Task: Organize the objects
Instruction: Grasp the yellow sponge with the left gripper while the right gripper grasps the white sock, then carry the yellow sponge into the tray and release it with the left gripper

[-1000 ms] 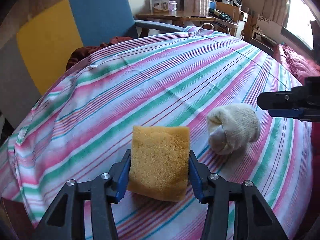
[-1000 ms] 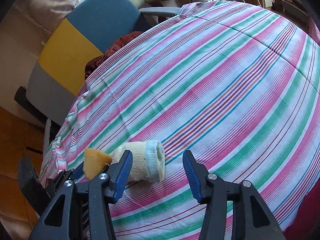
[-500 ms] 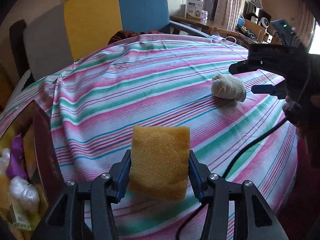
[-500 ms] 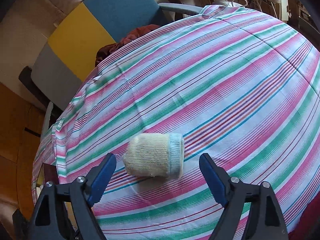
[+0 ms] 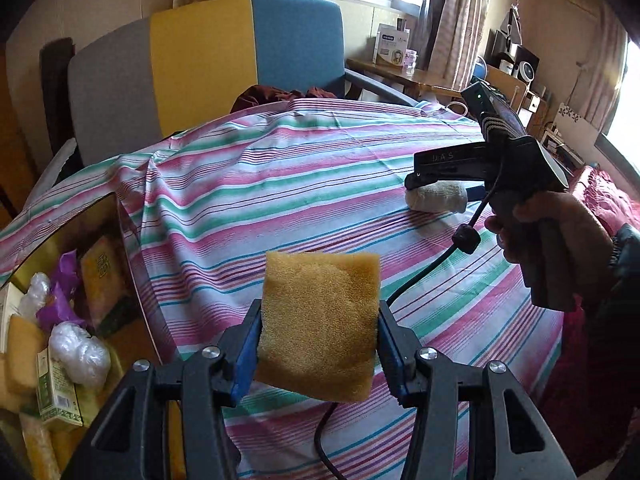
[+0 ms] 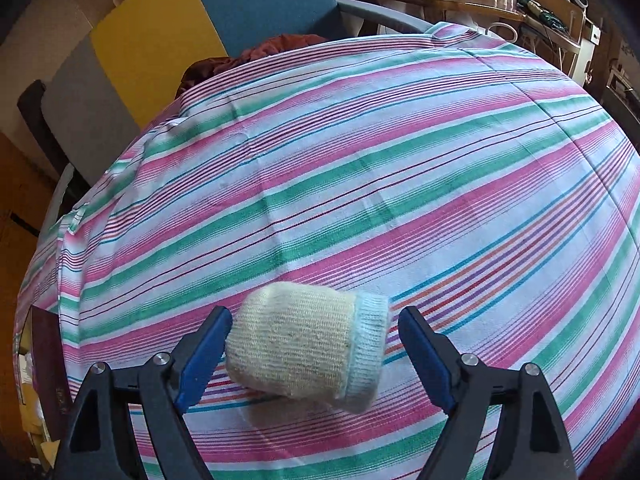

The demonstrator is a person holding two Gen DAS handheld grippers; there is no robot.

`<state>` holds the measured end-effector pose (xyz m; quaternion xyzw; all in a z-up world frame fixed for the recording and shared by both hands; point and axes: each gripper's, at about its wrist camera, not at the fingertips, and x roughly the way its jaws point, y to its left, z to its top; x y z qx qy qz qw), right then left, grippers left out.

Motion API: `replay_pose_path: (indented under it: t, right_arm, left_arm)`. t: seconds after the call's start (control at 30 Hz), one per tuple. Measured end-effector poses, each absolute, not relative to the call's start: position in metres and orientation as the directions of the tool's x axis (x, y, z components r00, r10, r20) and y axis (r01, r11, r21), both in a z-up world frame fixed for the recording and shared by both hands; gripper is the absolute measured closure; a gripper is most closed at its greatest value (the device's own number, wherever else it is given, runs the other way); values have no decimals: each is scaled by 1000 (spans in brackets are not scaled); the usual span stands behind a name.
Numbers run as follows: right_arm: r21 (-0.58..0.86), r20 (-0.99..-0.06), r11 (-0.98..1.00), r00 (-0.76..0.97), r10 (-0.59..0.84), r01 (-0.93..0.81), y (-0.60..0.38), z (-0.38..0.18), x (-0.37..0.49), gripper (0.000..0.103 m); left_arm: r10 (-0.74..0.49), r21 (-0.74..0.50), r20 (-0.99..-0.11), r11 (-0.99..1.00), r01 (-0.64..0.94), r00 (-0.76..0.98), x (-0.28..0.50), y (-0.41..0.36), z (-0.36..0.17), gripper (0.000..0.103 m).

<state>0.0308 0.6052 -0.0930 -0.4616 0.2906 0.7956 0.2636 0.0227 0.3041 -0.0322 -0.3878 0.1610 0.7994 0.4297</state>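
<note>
Yellow-orange foam is filling the middle of our left view: we are pinching a square sponge [image 5: 320, 324] between the blue pads of the left gripper [image 5: 320, 350], and it is hanging clear above the near edge of the striped tablecloth [image 5: 280, 184]. Off that edge, at the lower left, an open box [image 5: 60, 240] is sitting with wrapped packets, purple wrapping and small cartons inside.

Across the cloth we are holding the right gripper [image 6: 314, 350] over a rolled cream sock [image 6: 308, 346] with a pale blue cuff. Its jaws have just been opening and are now standing spread, one pad on each side of the roll; the left pad is sitting right at the roll's rounded end, the right pad is standing apart from the cuff, and neither is squeezing it. The sock is lying on its side on the cloth, cuff toward the right pad. From the left view, a bare hand [image 5: 552, 232] is gripping that tool's handle, and a black cable [image 5: 420, 280] is trailing down from it across the stripes.

Behind the table, a chair [image 5: 224, 56] in grey, yellow and blue panels is standing.
</note>
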Motion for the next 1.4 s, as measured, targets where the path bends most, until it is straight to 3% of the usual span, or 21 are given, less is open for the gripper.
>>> replay_pose_path:
  t: [0.07, 0.13, 0.5, 0.93, 1.4]
  right_arm:
    - [187, -878, -726, -444, 179, -662, 598, -89, 28, 35]
    - [139, -878, -750, -431, 209, -646, 589, -85, 25, 37]
    - [119, -880, -770, -425, 210, -627, 582, -83, 25, 37]
    - [84, -878, -787, -418, 231, -611, 576, -84, 23, 37]
    - [67, -877, -792, -414, 243, -607, 574, -85, 22, 37]
  left_arm:
    - [562, -77, -755, -586, -806, -337, 24, 299, -31, 50]
    - [564, -79, -751, -593, -801, -343, 24, 293, -29, 50]
    - [541, -90, -703, -711, -697, -462, -1, 229, -2, 50]
    - [358, -15, -694, -874, -485, -624, -22, 123, -6, 50]
    - [313, -22, -703, -907, -420, -639, -24, 85, -19, 50]
